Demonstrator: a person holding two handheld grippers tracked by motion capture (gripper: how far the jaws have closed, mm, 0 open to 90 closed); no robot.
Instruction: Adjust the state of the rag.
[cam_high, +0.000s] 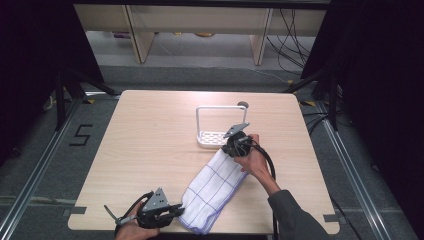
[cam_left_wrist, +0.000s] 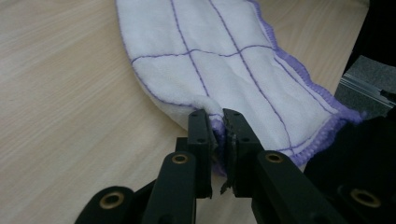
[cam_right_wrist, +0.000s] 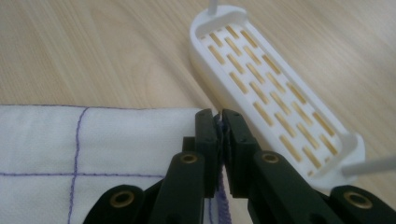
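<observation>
A white cloth (cam_high: 216, 187) with purple grid lines is lying across the lower middle of the high view, stretching on the table (cam_high: 150, 145) from the bottom edge up toward the centre. The left gripper (cam_high: 172, 211), at the lower left of that frame, is pinching the cloth's near end; in the left gripper view its jaws are closing on a fold of purple-stitched hem with barely a gap. The right gripper (cam_high: 236, 145) is clamping the far end (its own view is showing hem squeezed between nearly closed jaws). That view is also revealing the slotted base of the white rack (cam_right_wrist: 275, 93), just beside the cloth's edge.
</observation>
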